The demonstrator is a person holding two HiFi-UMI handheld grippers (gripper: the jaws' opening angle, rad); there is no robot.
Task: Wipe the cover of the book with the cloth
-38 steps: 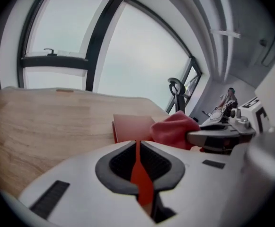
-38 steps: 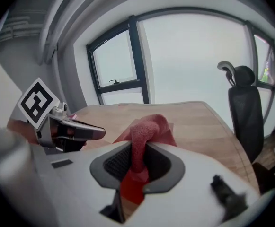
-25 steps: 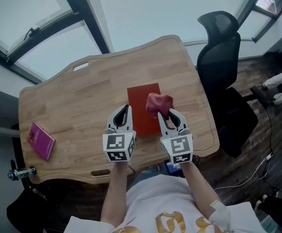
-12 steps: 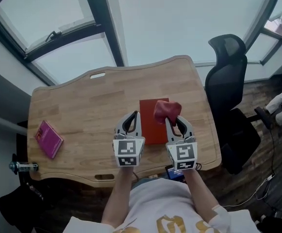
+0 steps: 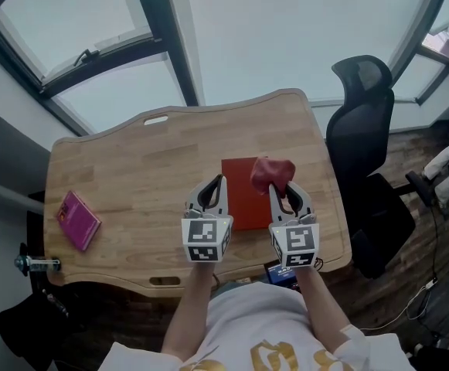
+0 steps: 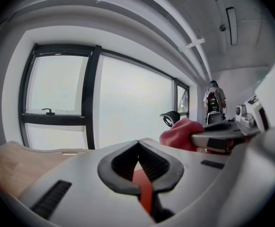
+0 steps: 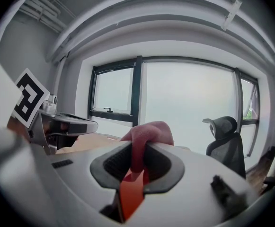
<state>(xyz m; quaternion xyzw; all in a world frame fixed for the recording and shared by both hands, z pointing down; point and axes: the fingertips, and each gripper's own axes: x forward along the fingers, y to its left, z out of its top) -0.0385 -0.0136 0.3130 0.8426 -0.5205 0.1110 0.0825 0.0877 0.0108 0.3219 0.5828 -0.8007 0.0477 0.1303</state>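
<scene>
The book [image 5: 243, 195] lay on the table [image 5: 131, 161], toward its near edge. The cloth [image 5: 273, 172], held by the right gripper [image 5: 277, 185], hung over the book's far right corner. The left gripper [image 5: 219, 181] stood at the book's left edge. A small notebook [image 5: 79, 221] lay well left of the book, and a chair [image 5: 359, 130] stood to its right, beyond the table.

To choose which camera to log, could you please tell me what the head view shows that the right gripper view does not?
Only the head view: the small pink book near the wooden table's left edge. Only the right gripper view: the right claw's ribbed pads pinching the crumpled dark red cloth. Both: that cloth, the black office chair and the left claw.
</scene>
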